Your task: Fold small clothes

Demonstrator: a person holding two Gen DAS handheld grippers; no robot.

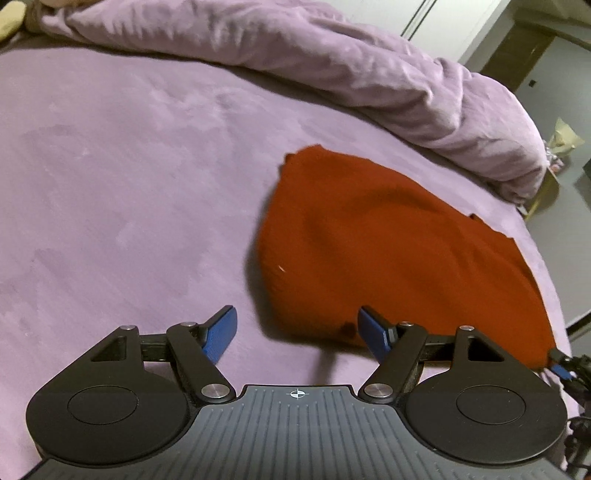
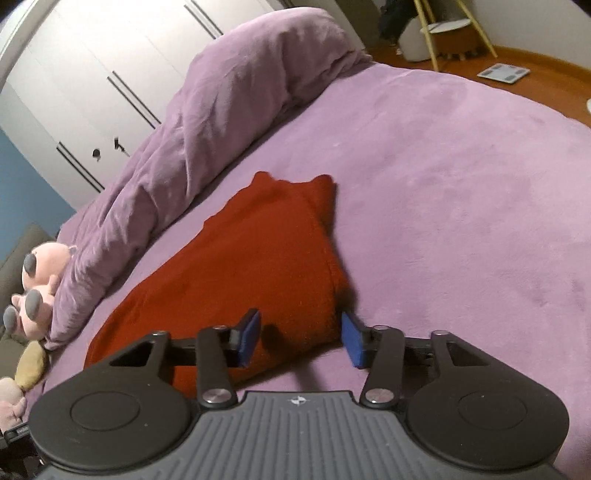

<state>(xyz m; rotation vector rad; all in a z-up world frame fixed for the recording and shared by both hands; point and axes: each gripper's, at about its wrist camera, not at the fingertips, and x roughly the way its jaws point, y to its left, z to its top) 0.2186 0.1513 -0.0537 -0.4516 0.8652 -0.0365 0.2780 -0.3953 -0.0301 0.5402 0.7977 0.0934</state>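
Observation:
A rust-red garment (image 1: 388,243) lies folded on the purple bed; it also shows in the right wrist view (image 2: 243,273). My left gripper (image 1: 297,334) is open with blue pads, hovering just above the garment's near left corner, holding nothing. My right gripper (image 2: 301,339) is open, its jaws on either side of the garment's near right corner, not closed on it. The right gripper's tip (image 1: 561,363) shows at the garment's far right edge in the left wrist view.
A bunched purple duvet (image 1: 332,62) runs along the far side of the bed (image 1: 110,184); it also shows in the right wrist view (image 2: 207,122). A pink plush toy (image 2: 35,280) lies at the left. White wardrobe doors (image 2: 92,85), a stool (image 2: 447,29) and a scale (image 2: 503,73) stand beyond.

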